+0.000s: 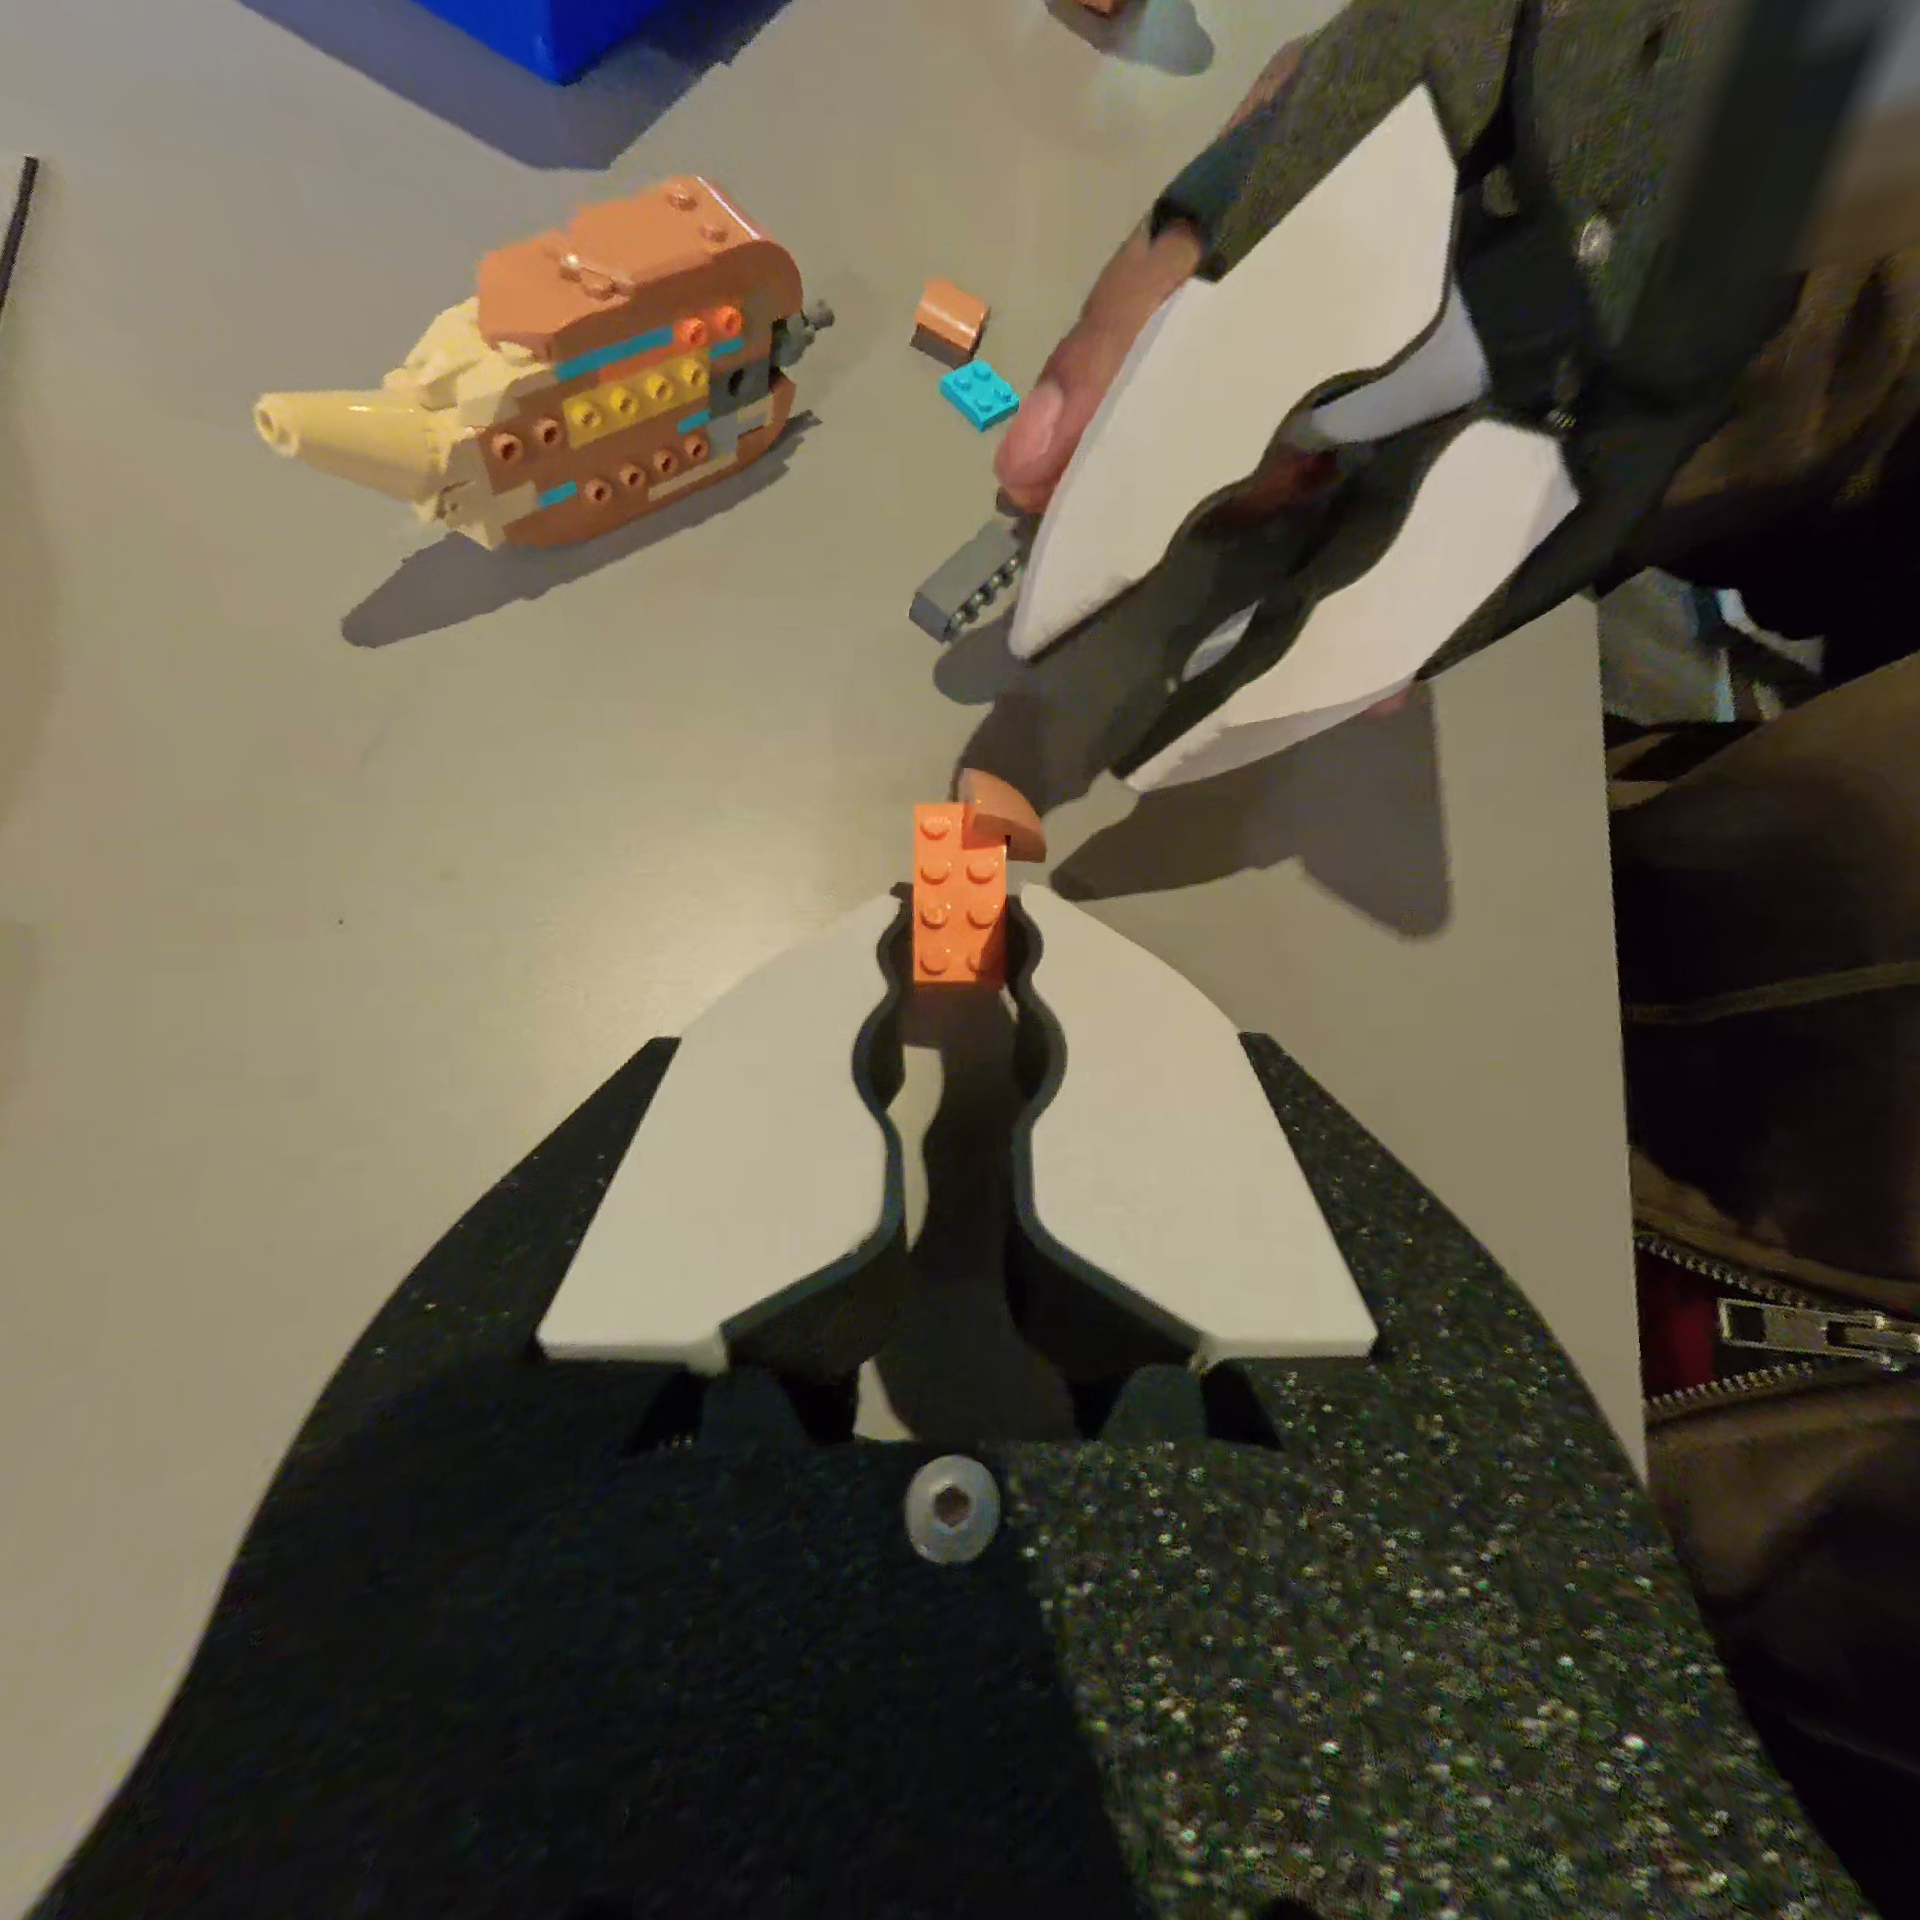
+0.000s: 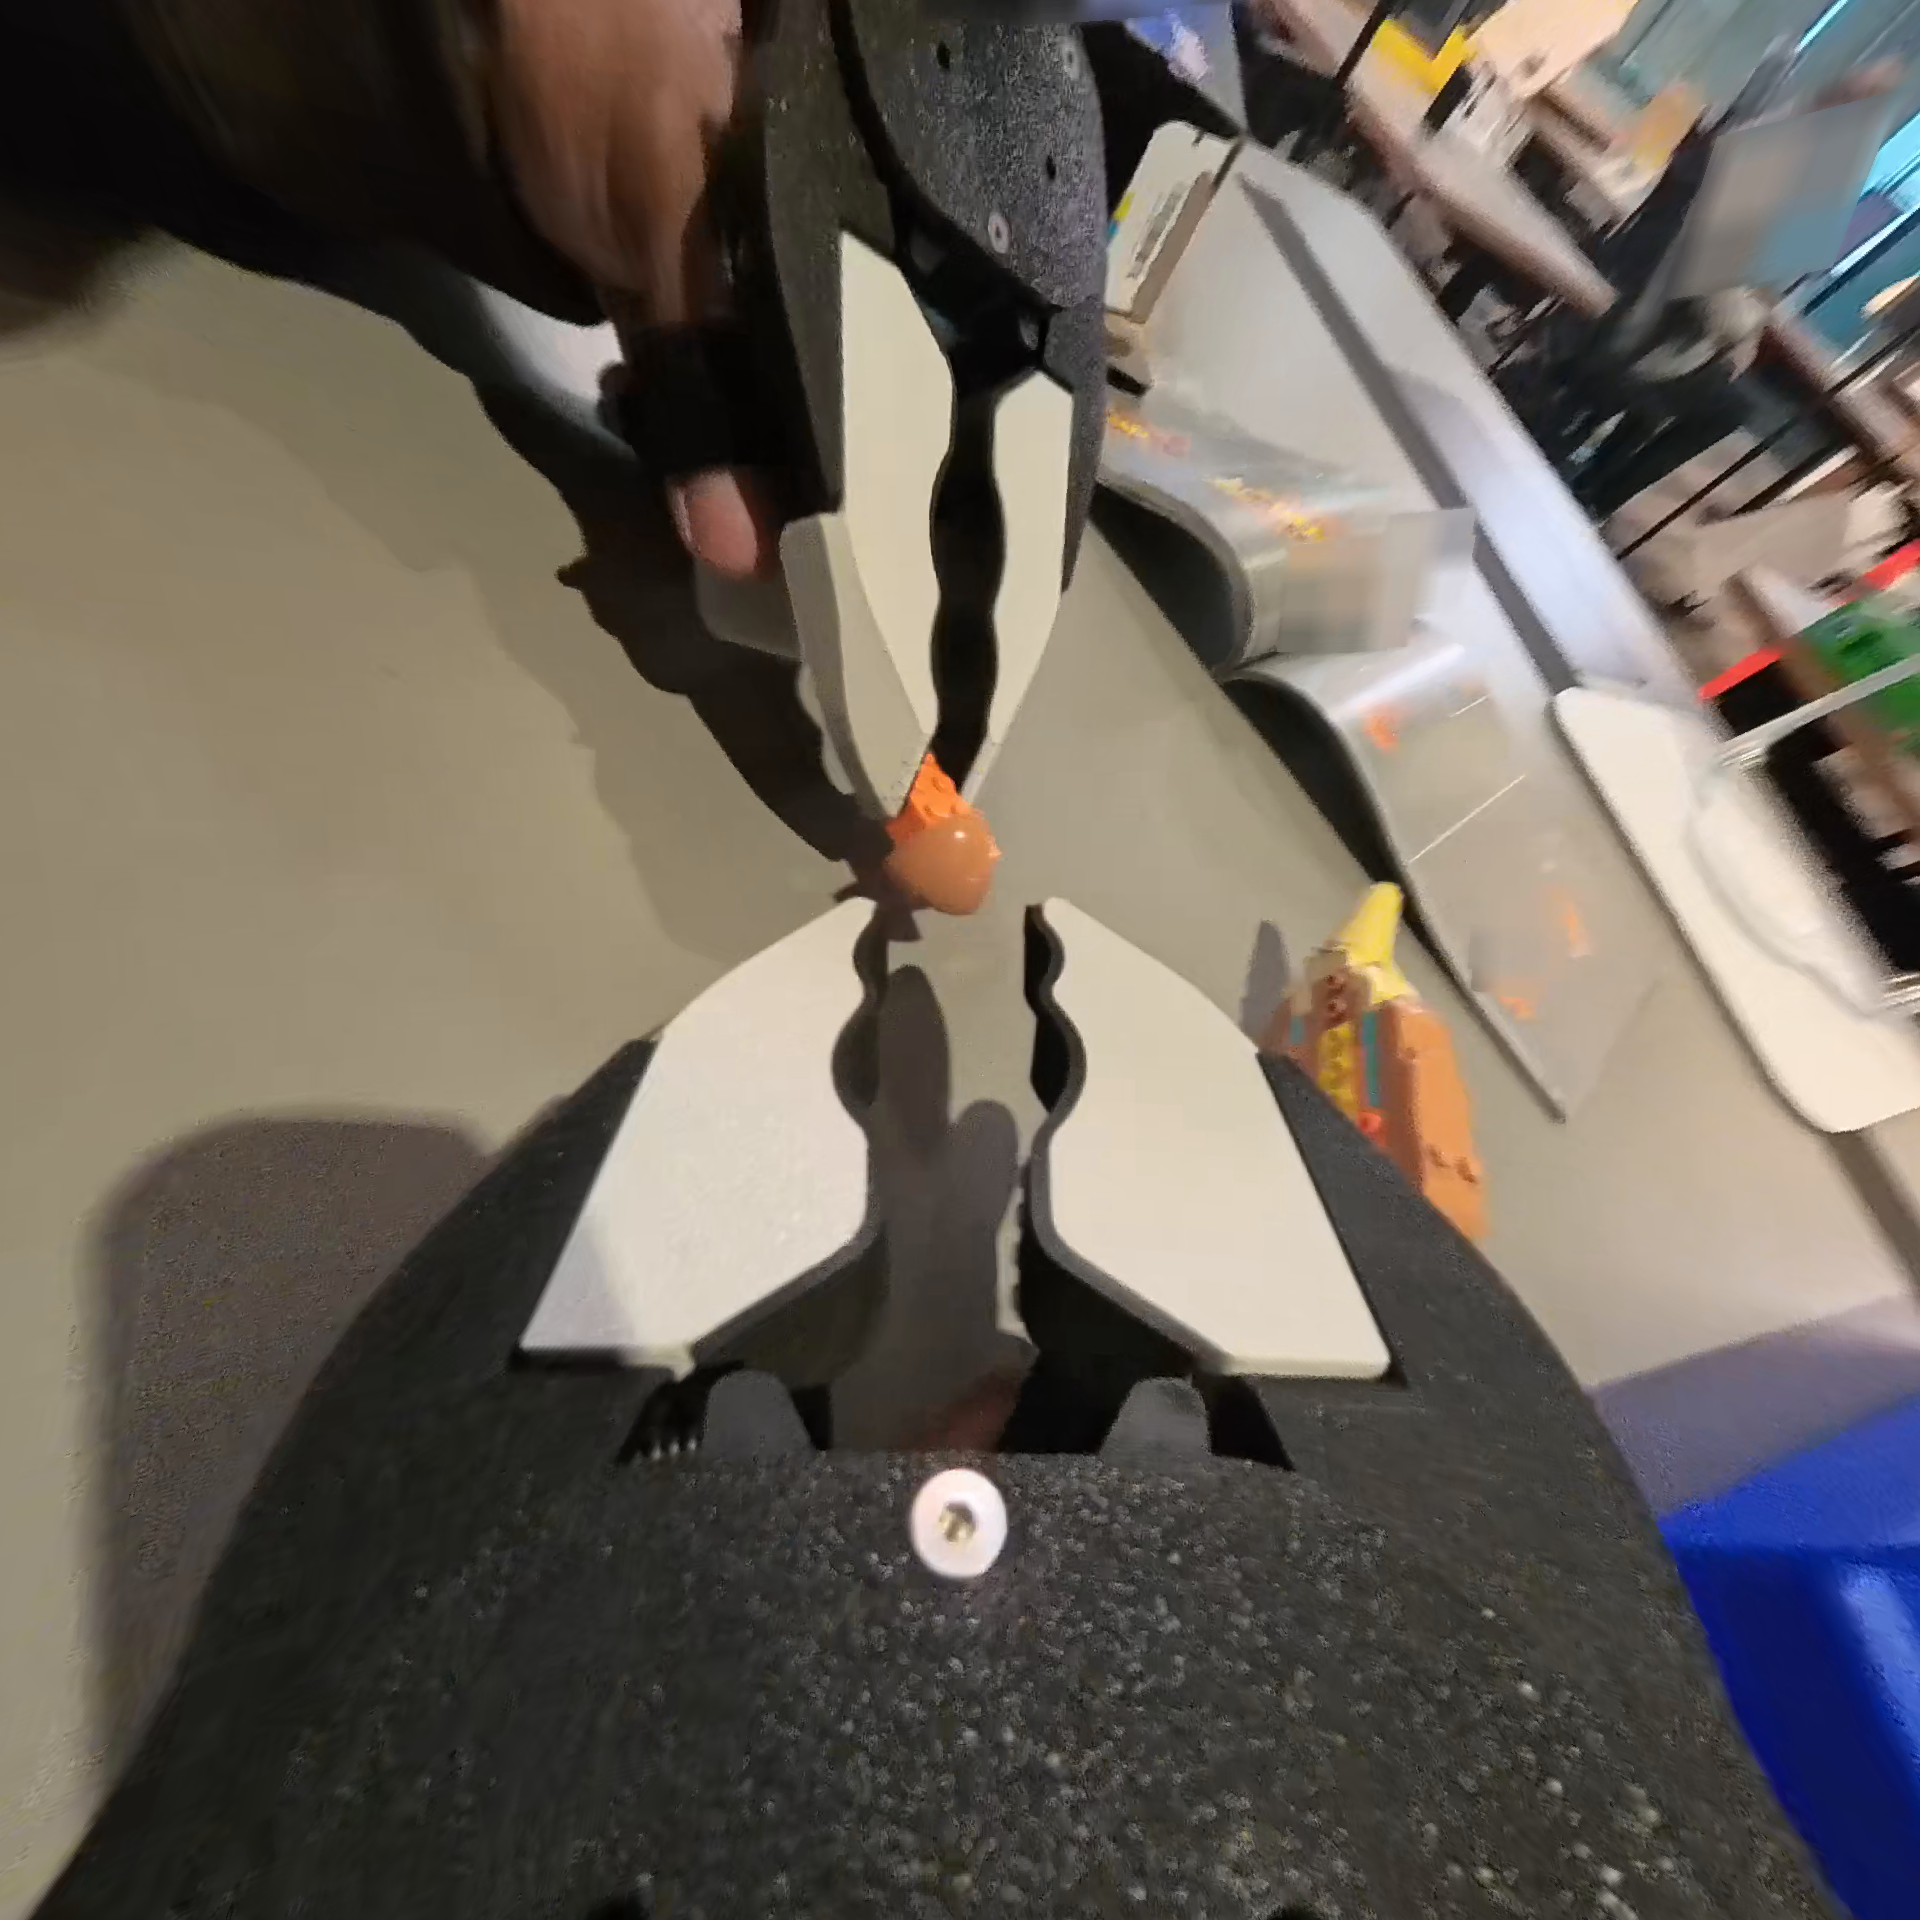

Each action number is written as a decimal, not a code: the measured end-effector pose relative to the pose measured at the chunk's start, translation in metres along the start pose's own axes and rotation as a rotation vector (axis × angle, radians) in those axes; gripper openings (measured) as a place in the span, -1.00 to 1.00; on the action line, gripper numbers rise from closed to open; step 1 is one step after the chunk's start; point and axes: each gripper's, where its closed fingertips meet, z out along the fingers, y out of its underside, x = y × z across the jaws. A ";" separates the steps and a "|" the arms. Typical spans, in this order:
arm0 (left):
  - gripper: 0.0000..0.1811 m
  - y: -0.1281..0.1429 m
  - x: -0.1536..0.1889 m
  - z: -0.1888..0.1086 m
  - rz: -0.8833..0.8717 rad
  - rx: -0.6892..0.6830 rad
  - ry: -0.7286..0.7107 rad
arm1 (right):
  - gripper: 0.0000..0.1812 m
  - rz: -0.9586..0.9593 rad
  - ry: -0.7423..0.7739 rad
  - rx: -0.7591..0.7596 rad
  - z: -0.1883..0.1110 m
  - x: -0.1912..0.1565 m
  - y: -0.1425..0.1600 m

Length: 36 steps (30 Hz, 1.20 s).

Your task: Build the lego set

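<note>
Left wrist view: the left gripper (image 1: 961,914) pinches an orange brick (image 1: 958,902) upright, a brown rounded piece (image 1: 1003,826) on its top corner. Right gripper (image 2: 951,914) parted, holding nothing, tips just beside that piece. Bare grey table (image 1: 312,935) lies leftward; its edge runs close on the right. Brown lego model (image 1: 582,384) sits well apart.
</note>
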 end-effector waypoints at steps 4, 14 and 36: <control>-0.82 -0.004 0.000 -0.001 -0.061 0.028 0.026 | -0.67 -0.156 0.068 0.018 0.006 0.003 -0.001; -0.82 -0.006 -0.003 -0.004 -0.128 0.052 0.047 | -0.63 -0.409 0.144 0.005 0.019 0.001 -0.007; -0.82 -0.007 -0.003 -0.006 -0.218 0.075 0.093 | -0.81 -0.580 0.193 -0.032 0.030 0.003 -0.007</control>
